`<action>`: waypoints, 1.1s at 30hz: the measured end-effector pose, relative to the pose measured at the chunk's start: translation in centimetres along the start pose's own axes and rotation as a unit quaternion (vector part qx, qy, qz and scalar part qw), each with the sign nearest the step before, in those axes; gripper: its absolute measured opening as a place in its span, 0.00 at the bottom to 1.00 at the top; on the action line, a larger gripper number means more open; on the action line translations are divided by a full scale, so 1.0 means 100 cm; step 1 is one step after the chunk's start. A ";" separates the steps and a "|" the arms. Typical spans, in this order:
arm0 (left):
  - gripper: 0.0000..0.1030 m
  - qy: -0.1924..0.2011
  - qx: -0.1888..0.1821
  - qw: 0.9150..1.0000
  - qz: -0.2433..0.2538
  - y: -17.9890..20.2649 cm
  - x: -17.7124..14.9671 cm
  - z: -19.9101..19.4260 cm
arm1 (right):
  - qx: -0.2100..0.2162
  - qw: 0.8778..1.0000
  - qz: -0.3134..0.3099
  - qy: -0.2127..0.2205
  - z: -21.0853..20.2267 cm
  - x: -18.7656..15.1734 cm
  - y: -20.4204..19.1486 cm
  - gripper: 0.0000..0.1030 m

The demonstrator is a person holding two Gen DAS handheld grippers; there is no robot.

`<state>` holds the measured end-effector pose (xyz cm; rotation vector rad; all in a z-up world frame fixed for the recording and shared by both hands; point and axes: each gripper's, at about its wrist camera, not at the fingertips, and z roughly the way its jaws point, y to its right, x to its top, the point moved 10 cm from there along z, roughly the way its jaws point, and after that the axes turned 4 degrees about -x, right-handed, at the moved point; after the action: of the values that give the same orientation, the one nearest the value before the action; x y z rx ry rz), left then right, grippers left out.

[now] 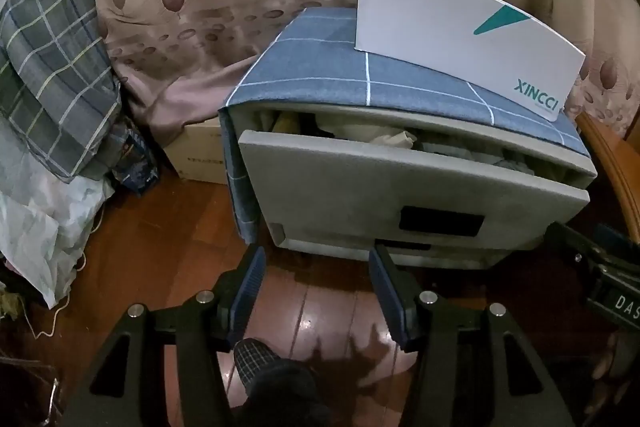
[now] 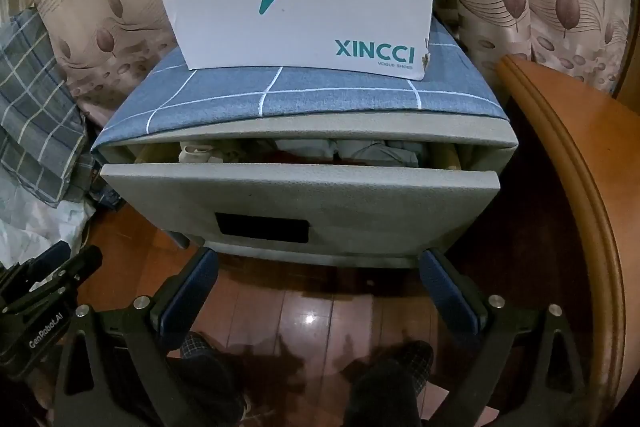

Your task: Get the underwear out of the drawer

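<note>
A grey plastic drawer [image 1: 400, 183] [image 2: 296, 195] stands pulled partly out of its grey cabinet, which has a blue checked cloth [image 1: 320, 67] [image 2: 280, 99] on top. Folded pale clothes [image 1: 384, 137] [image 2: 360, 149] show in the gap above the drawer front; which piece is underwear I cannot tell. My left gripper [image 1: 318, 263] is open and empty, low in front of the drawer. My right gripper [image 2: 318, 267] is open wide and empty, just below the drawer's front, whose dark handle recess [image 2: 262, 229] is above it.
A white XINCCI shoe box [image 1: 460, 39] [image 2: 304, 15] stands on the cabinet. A wooden bed frame [image 2: 572, 187] curves at the right. Checked bedding [image 1: 48, 75] and a cardboard box [image 1: 200, 151] lie at the left. Leaf curtain behind. My feet [image 2: 392, 367] are on the wooden floor.
</note>
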<state>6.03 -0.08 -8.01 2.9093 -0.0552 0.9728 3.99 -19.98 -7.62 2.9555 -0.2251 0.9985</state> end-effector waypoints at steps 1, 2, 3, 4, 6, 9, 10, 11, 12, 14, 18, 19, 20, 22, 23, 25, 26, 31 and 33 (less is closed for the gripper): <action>0.54 0.000 0.000 1.000 0.000 0.000 0.000 0.000 | 0.000 1.000 0.000 0.000 0.000 0.000 0.000 0.97; 0.54 0.000 0.001 1.000 0.000 0.000 0.000 0.000 | 0.000 1.000 0.000 0.000 0.000 0.000 0.000 0.97; 0.54 0.001 0.001 1.000 0.001 0.000 0.000 -0.001 | -0.001 1.000 0.000 0.000 0.000 0.000 0.000 0.97; 0.54 0.001 0.002 1.000 0.002 0.000 0.000 -0.001 | 0.000 1.000 0.000 0.000 0.000 0.000 0.000 0.97; 0.54 0.003 0.005 1.000 0.005 0.000 0.000 -0.002 | -0.001 1.000 -0.001 0.000 0.000 0.000 0.000 0.97; 0.54 0.004 0.007 1.000 0.007 0.000 -0.002 -0.004 | -0.002 1.000 0.000 0.000 -0.001 0.000 0.002 0.97; 0.54 -0.003 0.002 1.000 0.001 0.000 -0.001 0.000 | -0.002 1.000 0.000 0.000 -0.001 0.000 0.002 0.97; 0.54 -0.003 0.002 1.000 0.001 0.000 -0.001 -0.001 | -0.002 1.000 0.001 0.000 -0.001 0.001 0.002 0.97; 0.54 -0.003 0.003 1.000 0.001 0.000 -0.001 -0.001 | -0.002 1.000 0.002 0.000 0.000 0.001 0.003 0.97; 0.54 -0.003 0.004 1.000 0.001 0.000 0.000 -0.001 | -0.002 1.000 0.002 0.001 -0.001 0.000 0.003 0.97; 0.54 -0.003 0.003 1.000 0.001 0.000 -0.001 0.000 | -0.001 1.000 0.002 0.001 -0.001 0.000 0.004 0.97; 0.54 -0.003 0.004 1.000 0.001 0.000 -0.001 0.000 | -0.001 1.000 0.002 0.000 -0.001 0.000 0.003 0.97; 0.54 -0.003 0.004 1.000 0.002 0.000 -0.001 0.000 | -0.001 1.000 0.002 0.000 -0.001 0.000 0.003 0.97; 0.54 -0.004 0.003 1.000 0.002 0.000 -0.001 0.000 | -0.002 1.000 0.002 0.000 -0.001 0.000 0.003 0.97; 0.54 -0.004 0.004 1.000 0.002 0.000 -0.001 0.000 | -0.002 1.000 0.002 0.000 -0.001 0.000 0.003 0.97; 0.54 -0.004 0.004 1.000 0.001 0.000 -0.001 0.000 | -0.002 1.000 0.003 0.002 -0.001 0.001 0.003 0.97; 0.54 -0.004 0.004 1.000 0.001 0.000 -0.001 0.000 | -0.002 1.000 0.003 0.002 -0.001 0.001 0.004 0.97; 0.54 -0.004 0.005 1.000 0.001 0.000 -0.001 0.000 | -0.002 1.000 0.003 0.003 -0.001 0.001 0.004 0.97; 0.54 -0.004 0.004 1.000 0.001 0.000 -0.001 0.000 | -0.001 1.000 0.003 0.004 -0.001 0.001 0.004 0.97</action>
<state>5.97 -0.08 -8.03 2.9215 -0.0561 0.9638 3.97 -20.37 -7.45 2.9500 -0.2365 1.0090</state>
